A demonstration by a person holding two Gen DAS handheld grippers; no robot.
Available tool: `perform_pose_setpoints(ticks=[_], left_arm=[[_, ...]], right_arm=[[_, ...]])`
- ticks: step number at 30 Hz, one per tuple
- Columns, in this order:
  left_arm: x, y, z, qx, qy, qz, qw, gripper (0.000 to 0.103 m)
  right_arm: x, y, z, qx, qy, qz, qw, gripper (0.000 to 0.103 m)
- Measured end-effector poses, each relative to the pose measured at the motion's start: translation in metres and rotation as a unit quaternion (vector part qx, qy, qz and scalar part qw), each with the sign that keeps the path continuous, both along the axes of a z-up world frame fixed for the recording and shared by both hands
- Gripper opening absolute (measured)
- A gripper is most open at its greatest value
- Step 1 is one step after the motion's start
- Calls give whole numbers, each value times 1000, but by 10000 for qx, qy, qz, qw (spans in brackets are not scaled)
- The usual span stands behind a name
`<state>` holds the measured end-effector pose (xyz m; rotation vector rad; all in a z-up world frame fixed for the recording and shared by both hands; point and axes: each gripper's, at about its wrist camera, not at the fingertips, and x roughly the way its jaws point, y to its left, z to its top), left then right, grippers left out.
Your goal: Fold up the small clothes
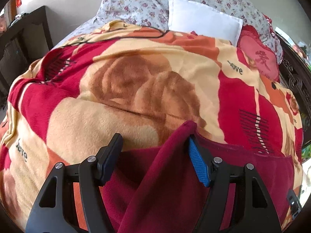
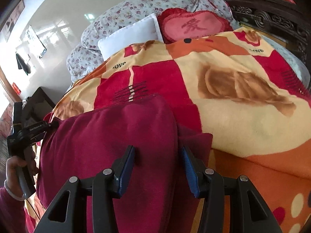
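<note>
The maroon garment (image 2: 108, 139) lies on a fleece blanket (image 2: 243, 120) that covers the bed, spread at the near edge in front of both grippers. In the right wrist view it is a broad, soft slab of dark red cloth with a folded edge running down its right side and a smaller flap poking out just beyond that edge. The right gripper (image 2: 158, 155) stands over that folded edge with its jaws partly open; the cloth runs between the two blue pads, but whether they press on it I cannot tell. In the left wrist view a raised fold of the same garment (image 1: 175, 165) climbs up against the inner face of the blue right-hand pad (image 1: 199, 165), touching it, while the other finger stands clear of the cloth with a wide gap, so the left gripper (image 1: 155, 141) is open and clamps nothing. From the right wrist view the left gripper (image 2: 29, 132) shows at the garment's left edge, held by a hand (image 2: 14, 167) in a maroon sleeve. The blanket is patterned in red, cream and orange with brown roses and the word "love". Beyond it, at the head of the bed, lie a white pillow (image 1: 202, 17), a red heart-shaped cushion (image 2: 192, 27) and a flowered quilt (image 1: 136, 2). A dark carved headboard (image 2: 272, 19) runs along the far right.
</note>
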<state>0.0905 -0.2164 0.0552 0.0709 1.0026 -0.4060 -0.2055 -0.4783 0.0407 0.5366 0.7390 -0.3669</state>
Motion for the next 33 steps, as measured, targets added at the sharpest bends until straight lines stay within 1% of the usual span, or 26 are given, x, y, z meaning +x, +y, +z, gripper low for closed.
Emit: perform_pose_setpoints(ticks=[4, 7, 11, 13, 15, 18, 21, 23, 24, 25, 27, 30, 33], left_arm=[[6, -1, -3, -9, 38, 34, 10000, 70], [5, 7, 2, -168, 119, 52, 9998, 70], [-7, 21, 17, -140, 5, 30, 9999, 70], [-18, 33, 24, -230, -30, -46, 9997, 70], [-31, 48, 29, -318, -96, -98, 9994, 70], [-50, 71, 33, -437, -115, -119, 9989, 70], [-68, 94, 31, -535, -75, -15, 9985, 70], [-81, 106, 27, -505, -41, 41, 9987, 70], [-87, 109, 25, -453, -32, 43, 9990, 70], [-94, 112, 21, -371, -13, -13, 9993, 70], [-104, 115, 16, -249, -14, -60, 9997, 70], [-119, 122, 9, -173, 7, -107, 9998, 70], [-129, 130, 2, -200, 83, -117, 9997, 70]], right_arm=[[1, 0, 0, -35, 35, 15, 10000, 47], [-3, 5, 11, -202, 128, -29, 9997, 47], [-18, 20, 35, -380, -102, 55, 9992, 47], [-23, 30, 44, -430, -201, 188, 9987, 47], [-25, 42, 50, -486, -200, 332, 9981, 47], [-23, 56, 46, -460, -111, 543, 9974, 47], [-14, 63, 28, -421, 146, 662, 9968, 47], [-4, 63, 10, -349, 471, 711, 9957, 47], [-1, 65, 7, -447, 502, 711, 9952, 48], [1, 68, 8, -579, 532, 723, 9943, 48], [0, 72, 13, -633, 631, 711, 9935, 48], [-2, 80, 25, -424, 459, 801, 9948, 48], [3, 97, 34, -506, 422, 982, 9930, 48]])
